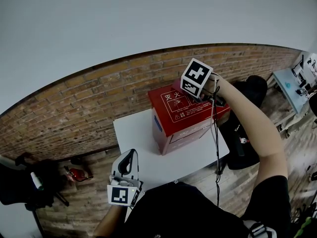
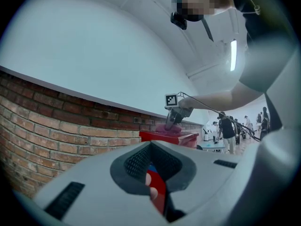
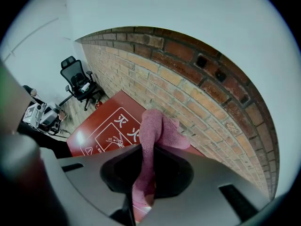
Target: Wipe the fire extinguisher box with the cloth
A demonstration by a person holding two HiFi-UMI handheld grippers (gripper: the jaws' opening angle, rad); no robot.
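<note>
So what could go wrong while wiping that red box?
The left gripper hangs away from the box, so nothing steadies it; a hard push may slide it on the table. The cloth in the right gripper sits near the wall and might snag there. The hanging cable could catch the box's corner.

The head view looks steeply down on the fire extinguisher box (image 1: 184,114) from above. The left gripper view faces that box from low and well apart, while the right gripper view looks close over its top. All three share it.
</note>
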